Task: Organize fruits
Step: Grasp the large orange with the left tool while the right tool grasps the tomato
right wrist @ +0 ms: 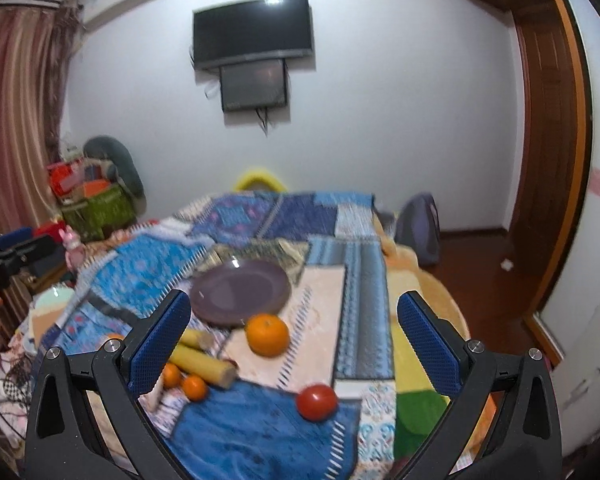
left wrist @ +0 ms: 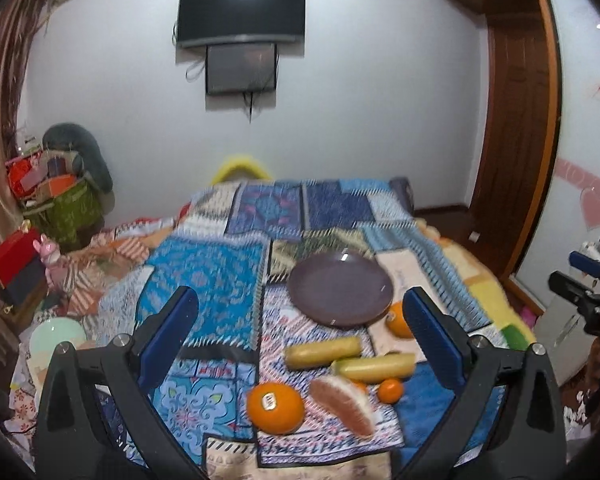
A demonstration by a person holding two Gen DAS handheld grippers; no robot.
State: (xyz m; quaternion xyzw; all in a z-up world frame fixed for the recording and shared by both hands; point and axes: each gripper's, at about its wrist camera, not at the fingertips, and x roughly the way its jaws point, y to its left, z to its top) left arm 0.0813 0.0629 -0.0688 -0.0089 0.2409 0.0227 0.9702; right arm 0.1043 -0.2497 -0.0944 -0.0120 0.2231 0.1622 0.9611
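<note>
A purple plate [left wrist: 339, 289] lies empty on the patchwork cloth; it also shows in the right wrist view [right wrist: 241, 292]. Near it lie a large orange with a sticker [left wrist: 275, 403], a pomelo wedge [left wrist: 342, 406], two yellow bananas [left wrist: 322, 352], a small tangerine [left wrist: 390, 390] and another orange [left wrist: 398, 319]. The right wrist view shows that orange [right wrist: 267, 335], a red tomato [right wrist: 317, 402], the bananas [right wrist: 202, 362] and two tangerines [right wrist: 194, 387]. My left gripper [left wrist: 300, 344] is open above the fruits. My right gripper [right wrist: 294, 344] is open above the orange and tomato.
The patchwork cloth [left wrist: 220, 280] covers a round table whose edge drops off at right [right wrist: 440, 292]. A pale green bowl [left wrist: 58, 336] sits at the left edge. Boxes and bags [left wrist: 56, 200] pile at the far left. A TV [left wrist: 242, 12] hangs on the wall.
</note>
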